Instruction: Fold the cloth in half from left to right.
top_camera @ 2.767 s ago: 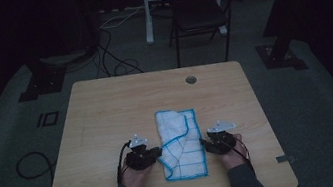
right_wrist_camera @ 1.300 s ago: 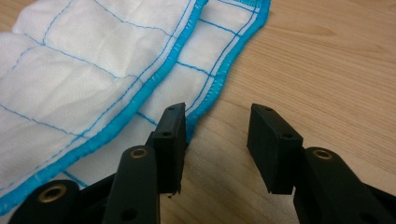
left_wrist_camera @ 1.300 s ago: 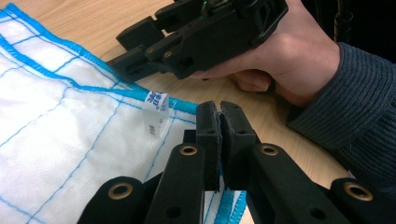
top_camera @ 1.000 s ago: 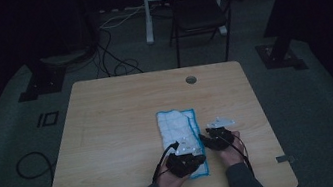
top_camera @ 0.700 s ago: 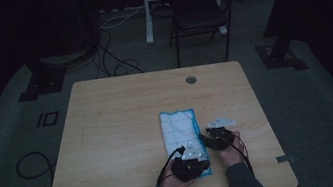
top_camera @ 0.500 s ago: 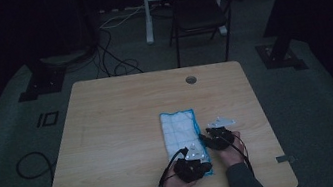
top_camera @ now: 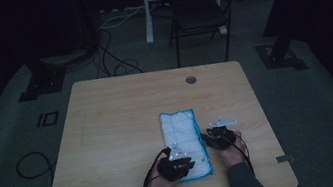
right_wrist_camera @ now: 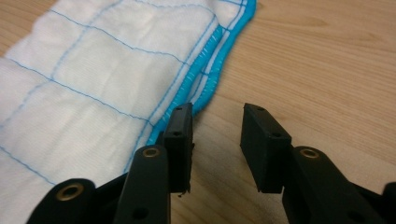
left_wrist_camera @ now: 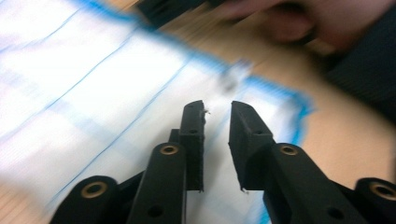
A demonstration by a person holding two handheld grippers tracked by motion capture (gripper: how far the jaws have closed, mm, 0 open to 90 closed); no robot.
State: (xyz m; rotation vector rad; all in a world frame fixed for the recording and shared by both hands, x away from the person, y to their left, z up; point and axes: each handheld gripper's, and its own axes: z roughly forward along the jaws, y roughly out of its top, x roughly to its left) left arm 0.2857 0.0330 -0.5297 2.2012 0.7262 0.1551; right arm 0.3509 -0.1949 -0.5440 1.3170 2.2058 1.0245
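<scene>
Since the earliest frame, my left gripper (top_camera: pixel 178 161) has crossed from the cloth's left side onto its near end, and the white, blue-edged, blue-gridded cloth (top_camera: pixel 183 141) now lies folded into a narrow strip instead of spread wide. I see the light wooden rectangular table (top_camera: pixel 119 126) across the middle of the high view, with that strip lying lengthwise right of its centre, toward the lower edge. My left gripper sits at the strip's lower end; its jaws have just been opening and stand a little apart above the white cloth (left_wrist_camera: pixel 93 93), pressing on nothing. My right gripper (top_camera: pixel 219 138) rests just right of the strip; its jaws have just been closing, yet a gap remains with bare wood between them, the left jaw beside the blue hem (right_wrist_camera: pixel 205 79).
</scene>
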